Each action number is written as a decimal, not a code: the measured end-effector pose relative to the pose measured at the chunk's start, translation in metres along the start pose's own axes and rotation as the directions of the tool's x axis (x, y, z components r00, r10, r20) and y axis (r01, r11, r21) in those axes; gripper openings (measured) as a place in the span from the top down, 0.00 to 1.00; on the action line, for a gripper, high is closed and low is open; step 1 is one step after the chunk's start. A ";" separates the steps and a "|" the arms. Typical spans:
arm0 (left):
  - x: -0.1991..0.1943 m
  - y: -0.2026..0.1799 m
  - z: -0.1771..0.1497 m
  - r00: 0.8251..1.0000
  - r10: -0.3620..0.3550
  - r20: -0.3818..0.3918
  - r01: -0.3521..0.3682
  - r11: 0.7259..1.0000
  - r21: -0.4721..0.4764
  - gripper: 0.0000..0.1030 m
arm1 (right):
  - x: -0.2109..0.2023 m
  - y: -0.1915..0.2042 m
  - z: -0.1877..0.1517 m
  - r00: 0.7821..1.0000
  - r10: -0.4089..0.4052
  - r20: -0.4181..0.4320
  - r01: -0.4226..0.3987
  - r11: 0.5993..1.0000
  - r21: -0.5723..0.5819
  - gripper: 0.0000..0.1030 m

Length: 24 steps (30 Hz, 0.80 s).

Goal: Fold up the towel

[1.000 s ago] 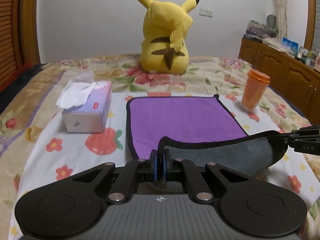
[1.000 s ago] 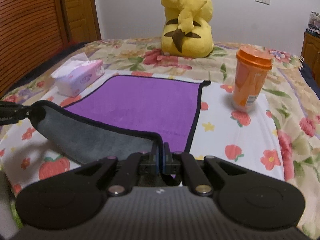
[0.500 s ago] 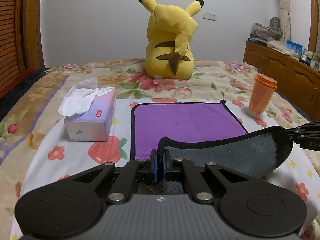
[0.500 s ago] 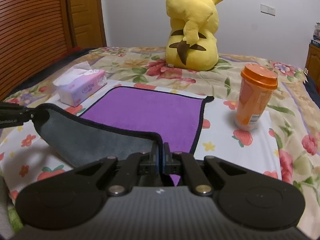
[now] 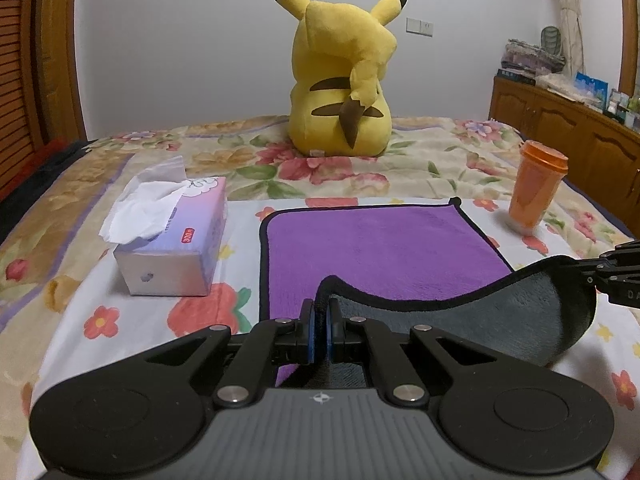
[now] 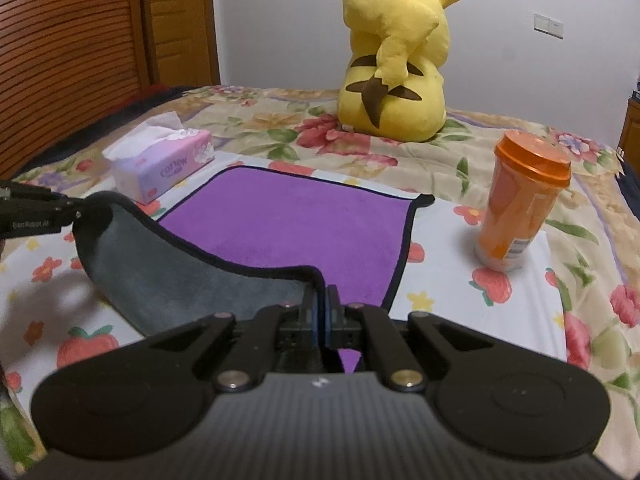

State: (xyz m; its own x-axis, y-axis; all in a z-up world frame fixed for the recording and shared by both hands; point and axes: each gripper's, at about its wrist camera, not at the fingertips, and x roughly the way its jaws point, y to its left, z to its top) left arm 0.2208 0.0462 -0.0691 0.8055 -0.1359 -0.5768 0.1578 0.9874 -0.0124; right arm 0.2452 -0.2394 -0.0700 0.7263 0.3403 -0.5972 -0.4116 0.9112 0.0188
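A purple towel [image 5: 380, 248] with a black hem and grey underside lies on the flowered bed; it also shows in the right wrist view [image 6: 296, 220]. My left gripper [image 5: 320, 322] is shut on the towel's near left corner. My right gripper [image 6: 320, 312] is shut on the near right corner. Both corners are lifted off the bed, so the near edge hangs between the grippers with the grey side [image 5: 460, 320] facing me. The far half lies flat. Each gripper appears at the edge of the other's view: the right one [image 5: 616, 276], the left one [image 6: 36, 212].
A tissue box [image 5: 172, 248] stands left of the towel. An orange lidded cup [image 6: 520, 204] stands to its right. A yellow plush toy [image 5: 340, 80] sits beyond the far edge. Wooden cabinets [image 5: 568, 120] line the right wall.
Both grippers have risen with the towel's near corners. The near edge is higher off the bed and more of the room shows behind.
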 end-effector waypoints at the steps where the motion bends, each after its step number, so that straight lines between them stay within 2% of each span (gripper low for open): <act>1: 0.002 0.000 0.000 1.000 -0.001 -0.001 0.001 1.000 0.001 0.92 | 0.001 0.000 0.000 1.000 0.001 -0.002 -0.001 1.000 -0.003 0.96; 13: 0.011 0.001 0.007 1.000 -0.015 0.016 0.015 1.000 -0.003 0.92 | 0.016 -0.004 0.003 1.000 0.005 -0.005 -0.005 1.000 -0.029 0.96; 19: 0.004 0.004 0.017 0.997 -0.004 0.071 0.006 0.999 -0.037 0.92 | 0.009 -0.007 0.013 0.999 0.009 0.040 -0.008 1.000 -0.022 0.96; 24: 0.009 0.003 0.022 0.997 0.013 0.077 -0.012 1.000 -0.022 0.92 | 0.006 -0.011 0.022 0.997 0.001 0.073 0.001 1.000 -0.022 0.96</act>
State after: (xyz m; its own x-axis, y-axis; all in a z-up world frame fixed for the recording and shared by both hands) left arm 0.2414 0.0459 -0.0562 0.8491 -0.1285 -0.5123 0.1358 0.9905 -0.0234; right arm 0.2658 -0.2428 -0.0564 0.7640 0.3572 -0.5373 -0.4234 0.9060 0.0003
